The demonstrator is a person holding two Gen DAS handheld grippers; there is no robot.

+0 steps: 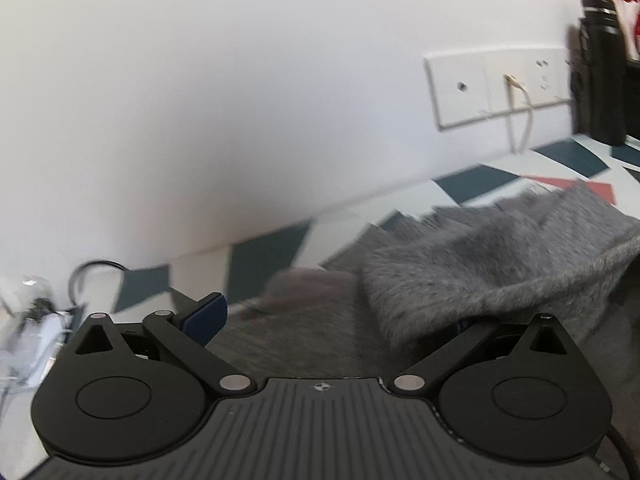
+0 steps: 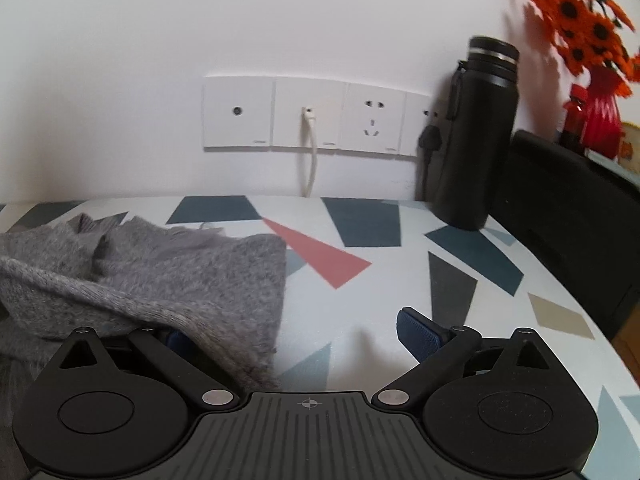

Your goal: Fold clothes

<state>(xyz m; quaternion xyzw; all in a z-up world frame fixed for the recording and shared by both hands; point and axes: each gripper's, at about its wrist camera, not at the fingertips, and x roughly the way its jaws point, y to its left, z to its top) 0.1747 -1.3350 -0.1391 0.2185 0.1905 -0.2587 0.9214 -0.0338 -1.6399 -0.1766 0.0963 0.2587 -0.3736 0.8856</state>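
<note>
On the patterned surface [image 2: 360, 216] our two tongs work at a grey garment. We see the left tongs [image 1: 336, 320] spread wide: one blue-padded finger [image 1: 206, 314] stands clear on the outer side, touching nothing, while the opposite finger is buried under a raised fold of the grey sweater [image 1: 480, 264], so only a sliver of blue shows beneath the cloth. We see the right tongs [image 2: 296, 332] likewise spread wide, one blue finger [image 2: 416, 330] bare above the surface and the other tucked beneath the sweater's thick rolled hem. Neither pair is closed on the cloth; each has the fabric draped over a single finger.

We note the sweater is a soft, fuzzy knit in heathered grey, with a ribbed band showing at its far edge in the right wrist view. It lies bunched and partly doubled over itself, a thick fold curving across its near side. It lies between the two tongs, filling the right side of the left wrist view and the left side of the right one.

We see a surface that is smooth and pale, printed with angular teal, grey, tan and coral shapes. Along its far edge, against the white wall, runs a row of white socket plates [image 2: 308, 112] with a white cable [image 2: 311, 156] plugged in. Toward the far right corner stands a matt black cylindrical flask [image 2: 476, 132], upright, with orange flowers [image 2: 580, 20] in a red vase [image 2: 602, 116] beyond it.
</note>
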